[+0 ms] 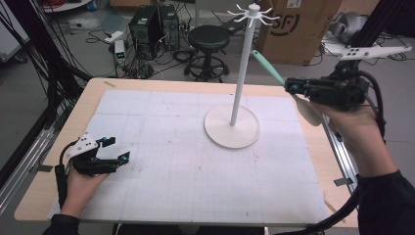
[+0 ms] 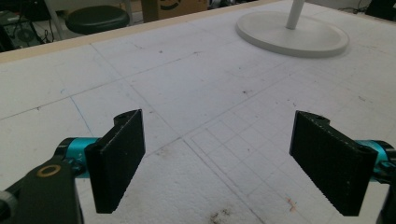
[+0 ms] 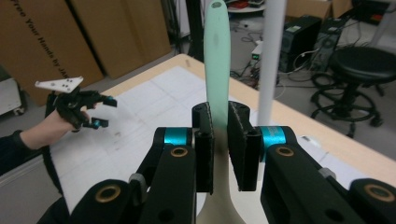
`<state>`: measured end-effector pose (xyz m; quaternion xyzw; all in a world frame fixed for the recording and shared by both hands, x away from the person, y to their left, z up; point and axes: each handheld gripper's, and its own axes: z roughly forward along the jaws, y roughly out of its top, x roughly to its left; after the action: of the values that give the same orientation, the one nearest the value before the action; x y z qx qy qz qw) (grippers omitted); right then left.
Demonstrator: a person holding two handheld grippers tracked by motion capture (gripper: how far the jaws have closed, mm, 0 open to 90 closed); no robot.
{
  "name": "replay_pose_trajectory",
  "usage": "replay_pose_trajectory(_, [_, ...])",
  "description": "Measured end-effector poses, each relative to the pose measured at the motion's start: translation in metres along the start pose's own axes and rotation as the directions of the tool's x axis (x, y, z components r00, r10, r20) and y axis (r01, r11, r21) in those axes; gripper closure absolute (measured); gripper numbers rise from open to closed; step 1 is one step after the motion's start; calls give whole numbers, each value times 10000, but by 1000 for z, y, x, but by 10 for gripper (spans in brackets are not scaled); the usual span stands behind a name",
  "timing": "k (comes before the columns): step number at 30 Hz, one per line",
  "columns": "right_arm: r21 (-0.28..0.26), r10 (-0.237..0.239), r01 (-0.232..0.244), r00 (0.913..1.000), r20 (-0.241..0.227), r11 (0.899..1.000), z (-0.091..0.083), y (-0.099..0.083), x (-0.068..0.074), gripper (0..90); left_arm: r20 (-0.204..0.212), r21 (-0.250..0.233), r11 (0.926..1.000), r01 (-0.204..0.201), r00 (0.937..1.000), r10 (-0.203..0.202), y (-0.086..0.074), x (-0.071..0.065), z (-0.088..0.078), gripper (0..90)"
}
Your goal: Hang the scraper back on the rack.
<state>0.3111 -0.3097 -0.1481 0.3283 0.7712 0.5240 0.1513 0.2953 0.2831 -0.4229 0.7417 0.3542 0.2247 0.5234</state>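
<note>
Pinched at the neck between handle and blade, a spatula (image 1: 281,81) is held by the right gripper (image 1: 293,88), jaws pressed together on it, up in the air off the table's right edge. Its long axis is seen running forward and up from that gripper: the mint handle (image 3: 217,56) points ahead toward the white stand (image 1: 240,83), the pale blade trails back below the jaws. The pole (image 3: 271,60) is found just beyond and slightly right of the handle tip in the right gripper view; the hook ring at the stand's top (image 1: 253,13) sits higher than the tip. Hanging is judged likely, so the handle end would need lifting. The right hand is the nearer one. The left gripper (image 1: 111,151) is rested low on the table mat (image 1: 161,166), well apart, jaws spread and empty.
</note>
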Motion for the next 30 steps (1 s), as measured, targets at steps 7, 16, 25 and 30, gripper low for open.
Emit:
replay_pose_trajectory(7, [-21,-43,43,9998,190,10000,-12,16,-5,813,8,9,10000,-2,10000,2,0,0,0,188])
replay_pose_trajectory(16, [-160,-118,124,9991,417,9998,-23,26,-10,812,26,36,10000,-19,10000,19,0,0,0,188])
replay_pose_trajectory(25, [-286,-118,140,9971,753,9995,-24,34,-13,812,46,37,10000,-31,10000,31,0,0,0,188])
replay_pose_trajectory(30, [-286,-82,105,9968,789,9995,-22,36,-15,812,68,52,10000,-47,10000,47,0,-1,1,188])
